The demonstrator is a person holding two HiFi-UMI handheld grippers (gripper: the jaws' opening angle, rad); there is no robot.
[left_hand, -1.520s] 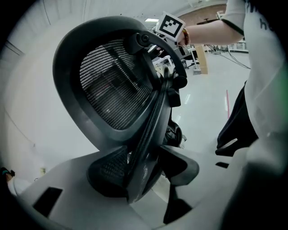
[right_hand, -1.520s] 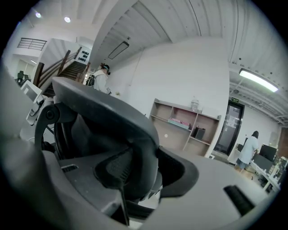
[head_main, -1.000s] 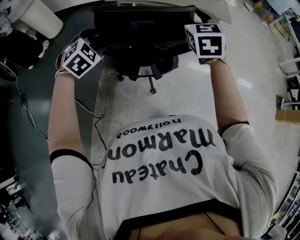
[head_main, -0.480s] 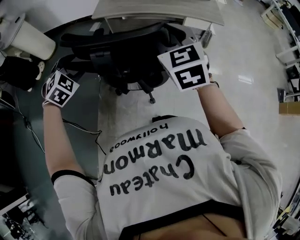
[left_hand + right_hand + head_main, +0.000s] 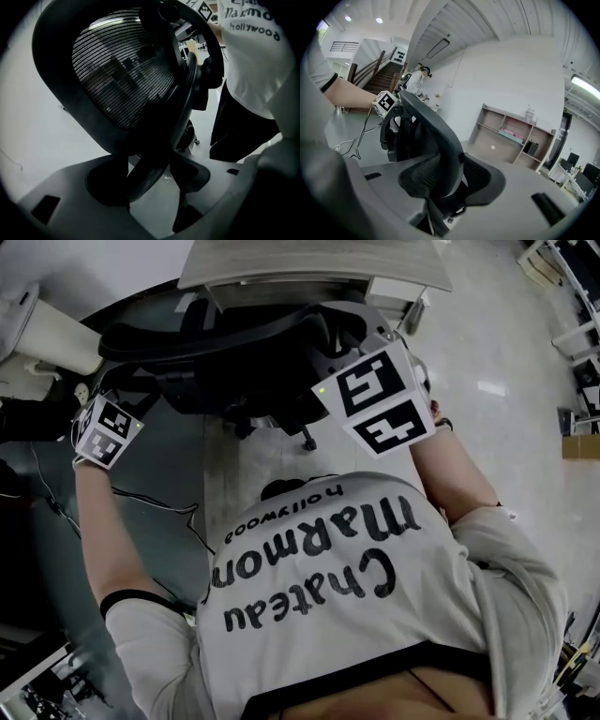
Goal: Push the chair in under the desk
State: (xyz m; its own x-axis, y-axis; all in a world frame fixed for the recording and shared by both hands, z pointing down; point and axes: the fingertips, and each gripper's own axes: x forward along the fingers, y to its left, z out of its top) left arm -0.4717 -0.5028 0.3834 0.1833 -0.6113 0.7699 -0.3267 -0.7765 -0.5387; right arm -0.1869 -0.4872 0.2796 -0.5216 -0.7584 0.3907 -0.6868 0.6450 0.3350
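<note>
A black mesh office chair [image 5: 234, 352] stands in front of the grey desk [image 5: 309, 263], with its seat partly beneath the desktop. My left gripper [image 5: 105, 432] is at the backrest's left side. In the left gripper view its jaws [image 5: 150, 176] straddle a dark strut of the backrest [image 5: 126, 79], and floor shows between the strut and one pad. My right gripper [image 5: 375, 399] is at the backrest's right side. Its jaws [image 5: 452, 178] are closing, with the backrest's edge [image 5: 436, 136] filling the space between the pads.
A white cylinder [image 5: 47, 329] stands on the floor at the left of the desk. Cables [image 5: 159, 502] trail on the floor by my left arm. The chair's caster [image 5: 305, 439] is near my body. A wooden shelf unit [image 5: 511, 133] and a distant person [image 5: 417, 77] show in the right gripper view.
Both grippers have come lower in the head view: the left out to the backrest's left side, the right nearer to me. More of the backrest shows below the desk's edge.
</note>
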